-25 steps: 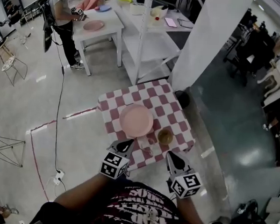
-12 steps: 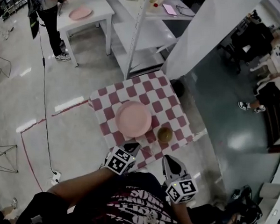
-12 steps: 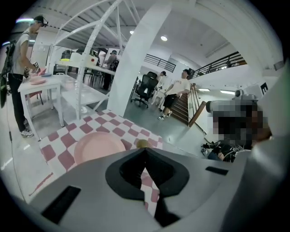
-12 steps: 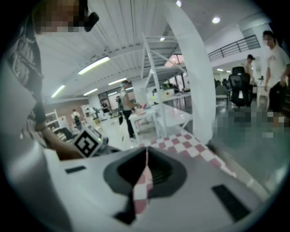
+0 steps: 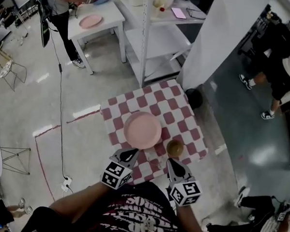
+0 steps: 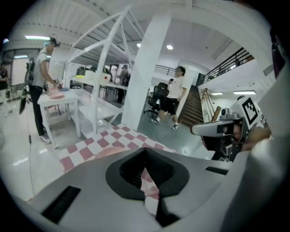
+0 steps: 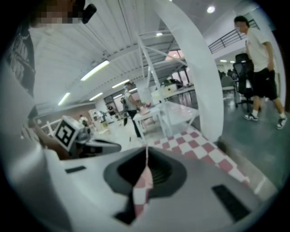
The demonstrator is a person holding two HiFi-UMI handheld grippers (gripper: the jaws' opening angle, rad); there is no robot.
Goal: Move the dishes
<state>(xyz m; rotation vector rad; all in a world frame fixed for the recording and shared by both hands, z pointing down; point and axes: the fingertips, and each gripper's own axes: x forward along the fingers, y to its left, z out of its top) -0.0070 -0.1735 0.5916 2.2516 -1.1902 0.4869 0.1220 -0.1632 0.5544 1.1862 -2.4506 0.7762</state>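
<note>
Both grippers have sunk a little at the near edge of the cloth since a second ago, while the dishes keep their places on it. The pink plate (image 5: 142,130) lies flat, face up, about in the middle of the tabletop. It is round, so it has no long axis. The bowl (image 5: 175,147) stands upright, mouth up, just beside the plate on its right, close to the near edge.

Both rest on the checkered cloth (image 5: 153,96), red and white, which covers the whole tabletop. Its far corner comes just beside the foot of a white pillar (image 5: 221,39).

The left gripper (image 5: 131,152) has its jaws pressed together on the cloth's near edge, in front of the plate. The right gripper (image 5: 172,163) pinches the same edge in front of the bowl, and a strip of cloth stands up between its closed jaws.

Beyond the far edge is a white shelf rack (image 5: 156,41). Farther left, a person (image 5: 57,6) stands at a white table (image 5: 111,17) that carries another pink plate (image 5: 90,21).
</note>
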